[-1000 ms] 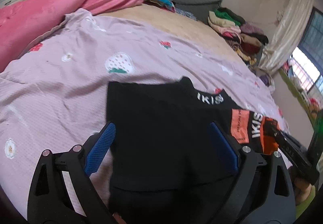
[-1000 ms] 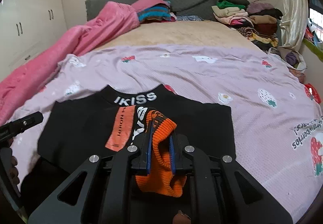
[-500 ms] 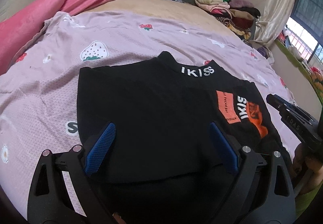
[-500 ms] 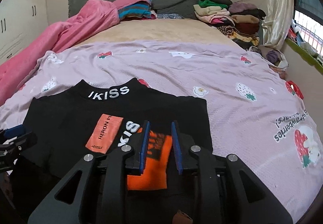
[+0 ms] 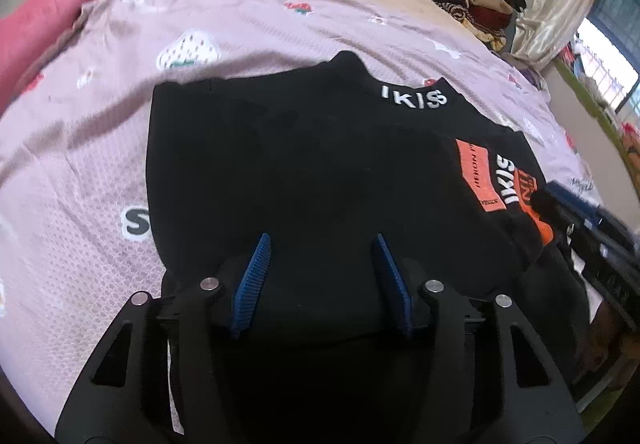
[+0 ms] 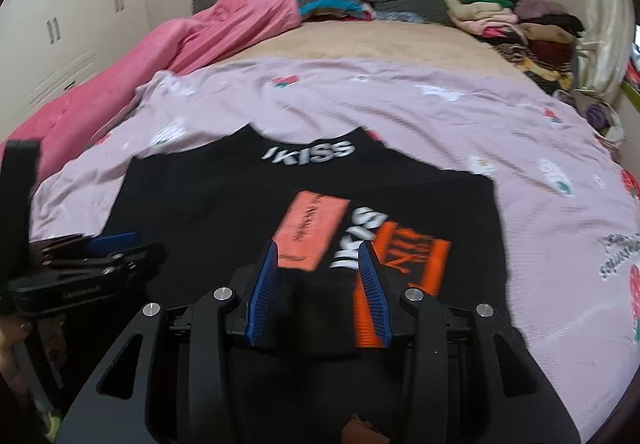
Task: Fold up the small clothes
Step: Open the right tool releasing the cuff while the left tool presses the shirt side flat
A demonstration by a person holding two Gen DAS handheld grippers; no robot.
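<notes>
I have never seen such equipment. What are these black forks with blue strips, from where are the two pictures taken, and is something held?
No robot is here: a person holds one grasping tool in each hand. Each tool carries a camera looking forward along its two fingers, so the black forks with blue pads are the tool itself. One picture comes from the left tool, the other from the right tool. A black sweater lettered IKISS lies flat on a pink strawberry bedsheet, its orange-cuffed sleeve folded across the front. Folded clothes and a pink blanket lie behind. The left tool's jaws are closing over the sweater; the right's are opening above the sleeve. Neither grips yet.
</notes>
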